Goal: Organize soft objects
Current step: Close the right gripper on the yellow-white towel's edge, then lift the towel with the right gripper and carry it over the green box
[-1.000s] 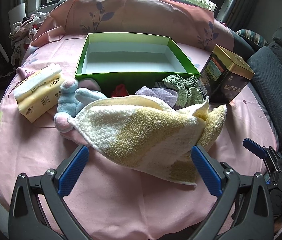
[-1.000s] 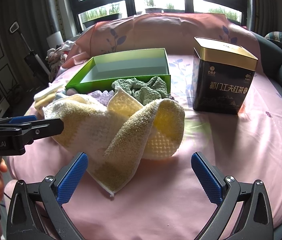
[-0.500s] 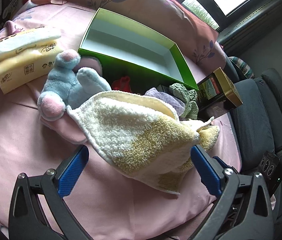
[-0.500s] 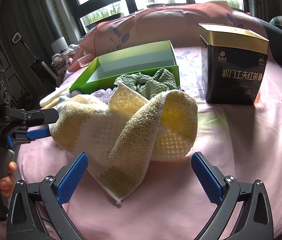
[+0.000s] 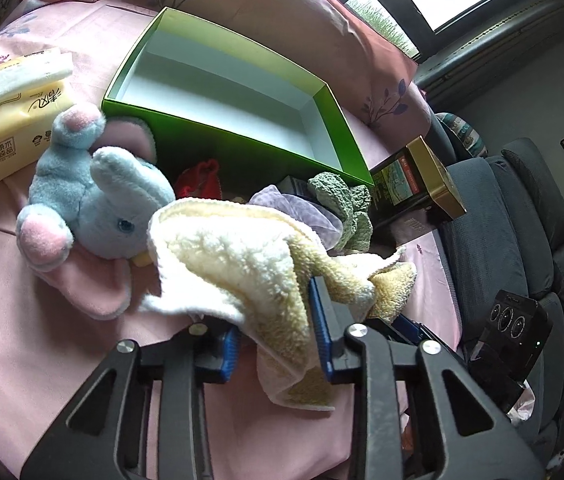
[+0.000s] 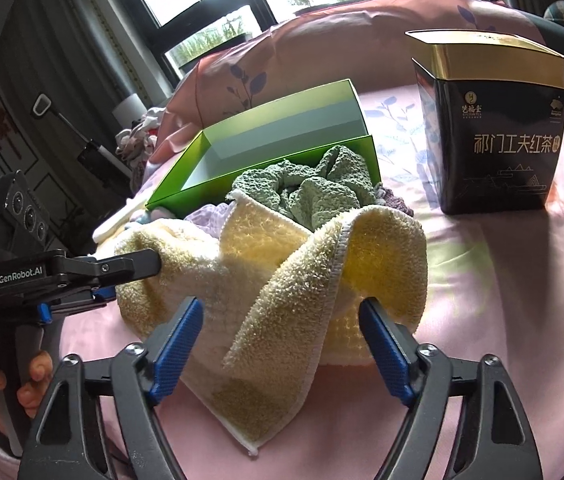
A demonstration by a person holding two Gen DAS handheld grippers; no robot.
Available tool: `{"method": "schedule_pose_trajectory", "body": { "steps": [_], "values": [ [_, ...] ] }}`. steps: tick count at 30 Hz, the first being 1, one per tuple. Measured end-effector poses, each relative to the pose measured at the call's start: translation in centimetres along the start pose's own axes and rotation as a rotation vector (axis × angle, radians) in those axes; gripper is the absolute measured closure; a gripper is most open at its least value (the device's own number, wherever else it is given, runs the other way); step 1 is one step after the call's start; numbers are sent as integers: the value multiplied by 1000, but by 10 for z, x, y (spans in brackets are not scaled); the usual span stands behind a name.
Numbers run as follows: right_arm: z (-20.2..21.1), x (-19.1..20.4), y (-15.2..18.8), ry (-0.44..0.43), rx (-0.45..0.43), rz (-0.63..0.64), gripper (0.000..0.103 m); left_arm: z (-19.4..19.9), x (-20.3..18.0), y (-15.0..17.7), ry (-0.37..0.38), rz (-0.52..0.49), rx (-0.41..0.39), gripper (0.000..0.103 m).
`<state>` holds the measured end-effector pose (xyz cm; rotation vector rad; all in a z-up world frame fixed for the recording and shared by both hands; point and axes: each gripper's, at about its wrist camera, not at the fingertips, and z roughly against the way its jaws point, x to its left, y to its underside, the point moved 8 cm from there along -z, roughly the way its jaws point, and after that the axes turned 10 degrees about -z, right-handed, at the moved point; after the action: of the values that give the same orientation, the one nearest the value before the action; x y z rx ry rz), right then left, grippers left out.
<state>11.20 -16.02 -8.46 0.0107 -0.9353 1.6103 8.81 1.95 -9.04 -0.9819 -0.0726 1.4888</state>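
A yellow and white towel point(image 5: 250, 256) lies crumpled on the pink cloth in front of an open green box point(image 5: 218, 80). My left gripper point(image 5: 278, 340) is shut on the towel's near left part; the towel bunches between its blue pads. In the right wrist view the same towel point(image 6: 282, 272) lies in folds, and my right gripper point(image 6: 282, 336) is open around its near fold, pads beside it on both sides. The left gripper point(image 6: 150, 264) shows there biting the towel's left end. A green cloth point(image 6: 314, 192) and a lilac cloth point(image 5: 302, 212) lie behind the towel.
A blue plush elephant point(image 5: 94, 188) lies left of the towel, beside a yellow tissue pack point(image 5: 2, 96). A small red item point(image 5: 198, 180) sits against the box. A black and gold tea tin point(image 6: 490, 128) stands at the right. A grey sofa point(image 5: 522, 208) borders the table.
My left gripper has moved in and closed on the towel, bunching it. My right gripper has advanced and narrowed, its pads now beside the towel's near fold.
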Motion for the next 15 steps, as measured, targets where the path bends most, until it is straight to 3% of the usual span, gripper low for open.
{"method": "schedule_pose_trajectory", "body": {
  "steps": [3,5,15],
  "values": [
    [1,-3,-1,-1,-6,-17,80,1,-6,-2,32,-8,-20,87],
    [9,0,-1,-1,-30,-2,88,7,-12,-5,52,-15,-43,88],
    [85,58,-34,-65,-209,166,90,71,-72,-29,97,-146,-159,90]
  ]
}}
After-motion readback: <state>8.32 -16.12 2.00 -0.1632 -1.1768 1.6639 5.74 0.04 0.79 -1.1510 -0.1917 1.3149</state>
